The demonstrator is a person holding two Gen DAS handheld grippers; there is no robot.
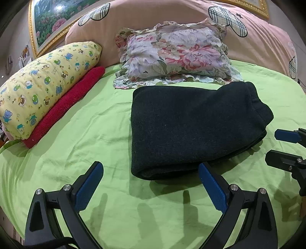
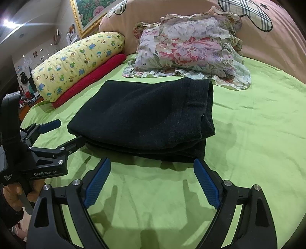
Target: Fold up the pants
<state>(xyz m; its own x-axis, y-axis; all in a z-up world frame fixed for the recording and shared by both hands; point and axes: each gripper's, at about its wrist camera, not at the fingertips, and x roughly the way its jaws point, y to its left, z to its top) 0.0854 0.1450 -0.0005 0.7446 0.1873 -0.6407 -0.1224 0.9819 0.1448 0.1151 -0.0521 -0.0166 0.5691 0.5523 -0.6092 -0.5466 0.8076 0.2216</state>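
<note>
The dark pants [image 1: 193,126] lie folded into a thick rectangle on the green bedsheet [image 1: 86,134], also seen as the pants [image 2: 145,115] from the right wrist. My left gripper [image 1: 151,168] is open just short of the bundle's near edge, with nothing between its blue pads. In the right wrist view the left gripper [image 2: 65,132] sits at the bundle's left corner, one finger touching its edge. My right gripper [image 2: 152,164] is open in front of the near edge, holding nothing. It shows at the far right as the right gripper [image 1: 271,147].
A floral pillow [image 1: 172,55] lies just behind the pants. A yellow cartoon-print pillow [image 1: 45,84] and a red rolled towel [image 1: 67,105] lie along the left side. A pink duvet [image 1: 153,17] is piled at the back. A hand [image 2: 17,193] holds the left gripper's handle.
</note>
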